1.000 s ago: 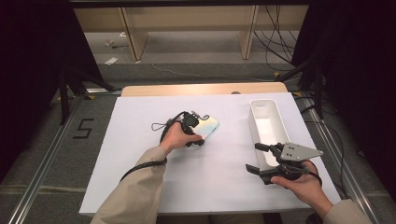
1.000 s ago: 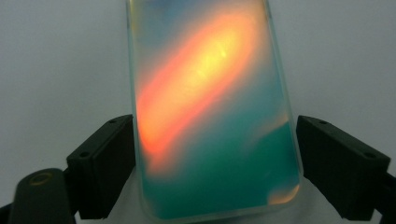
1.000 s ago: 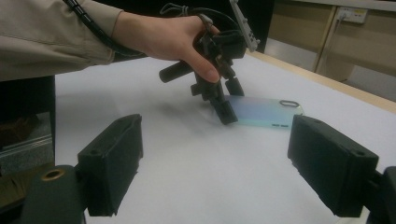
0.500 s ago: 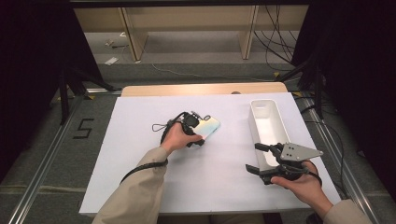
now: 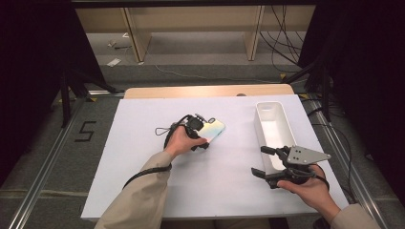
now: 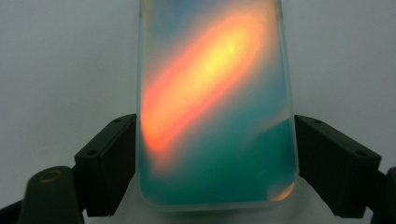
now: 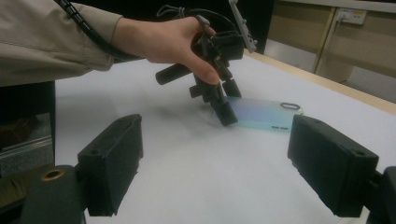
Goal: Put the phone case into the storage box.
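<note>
An iridescent phone case (image 5: 213, 129), teal with an orange glow, lies flat on the white table sheet (image 5: 138, 157) near the middle. My left gripper (image 5: 204, 136) comes down on its near end from the left. In the left gripper view its two black pads (image 6: 114, 163) touch both long edges of the case (image 6: 215, 93), so the gripper (image 6: 215, 140) is shut on it. My right gripper (image 5: 258, 160) hovers at the front right, open with nothing between its jaws. The right gripper view looks between that gripper's own pads (image 7: 215, 154) at the left gripper (image 7: 224, 105) and the case (image 7: 264, 115).
A long white tray (image 5: 258, 129) stands at the right of the sheet, just beyond my right gripper. A wooden table edge (image 5: 205, 90) runs along the back. Cables and shelf legs lie on the floor behind the table.
</note>
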`<state>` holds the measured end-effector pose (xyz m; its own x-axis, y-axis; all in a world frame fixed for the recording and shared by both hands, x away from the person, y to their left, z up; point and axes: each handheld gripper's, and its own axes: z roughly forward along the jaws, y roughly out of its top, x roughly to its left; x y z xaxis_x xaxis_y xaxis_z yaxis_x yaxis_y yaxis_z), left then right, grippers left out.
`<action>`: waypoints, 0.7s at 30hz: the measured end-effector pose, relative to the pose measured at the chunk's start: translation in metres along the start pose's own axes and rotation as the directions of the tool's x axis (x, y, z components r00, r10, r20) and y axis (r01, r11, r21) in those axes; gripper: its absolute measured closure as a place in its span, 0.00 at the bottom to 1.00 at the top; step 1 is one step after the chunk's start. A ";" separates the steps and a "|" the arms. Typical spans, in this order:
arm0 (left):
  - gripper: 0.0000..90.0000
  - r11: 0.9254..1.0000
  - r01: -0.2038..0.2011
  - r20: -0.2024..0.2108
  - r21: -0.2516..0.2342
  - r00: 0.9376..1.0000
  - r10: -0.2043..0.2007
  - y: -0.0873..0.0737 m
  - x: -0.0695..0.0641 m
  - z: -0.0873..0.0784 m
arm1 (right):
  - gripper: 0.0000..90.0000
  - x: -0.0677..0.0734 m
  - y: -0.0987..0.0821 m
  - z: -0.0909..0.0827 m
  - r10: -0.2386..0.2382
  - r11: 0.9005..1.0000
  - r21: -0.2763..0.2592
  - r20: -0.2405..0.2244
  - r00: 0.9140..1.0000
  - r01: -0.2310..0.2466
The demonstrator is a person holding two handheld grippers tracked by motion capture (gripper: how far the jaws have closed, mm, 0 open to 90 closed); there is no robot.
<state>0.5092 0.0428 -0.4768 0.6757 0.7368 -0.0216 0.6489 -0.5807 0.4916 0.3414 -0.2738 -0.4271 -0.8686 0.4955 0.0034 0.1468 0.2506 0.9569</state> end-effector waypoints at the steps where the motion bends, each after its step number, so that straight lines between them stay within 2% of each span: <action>1: 0.19 1.000 -0.001 0.001 -0.002 1.000 0.001 0.000 0.000 0.000 | 0.21 0.000 0.000 0.000 0.001 1.000 0.000 0.000 1.000 -0.001; 12: 0.19 0.999 -0.001 0.014 -0.041 1.000 0.002 -0.006 -0.003 -0.006 | 0.21 0.000 0.000 0.000 0.001 1.000 -0.002 0.001 1.000 -0.001; 21: 0.19 0.994 -0.009 0.011 -0.105 1.000 0.010 -0.014 -0.004 -0.024 | 0.20 0.000 0.001 0.000 0.000 1.000 -0.006 0.014 1.000 0.000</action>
<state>0.4890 0.0561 -0.4631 0.6862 0.7269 -0.0264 0.6025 -0.5477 0.5805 0.3417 -0.2734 -0.4262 -0.8619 0.5071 -0.0003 0.1439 0.2452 0.9587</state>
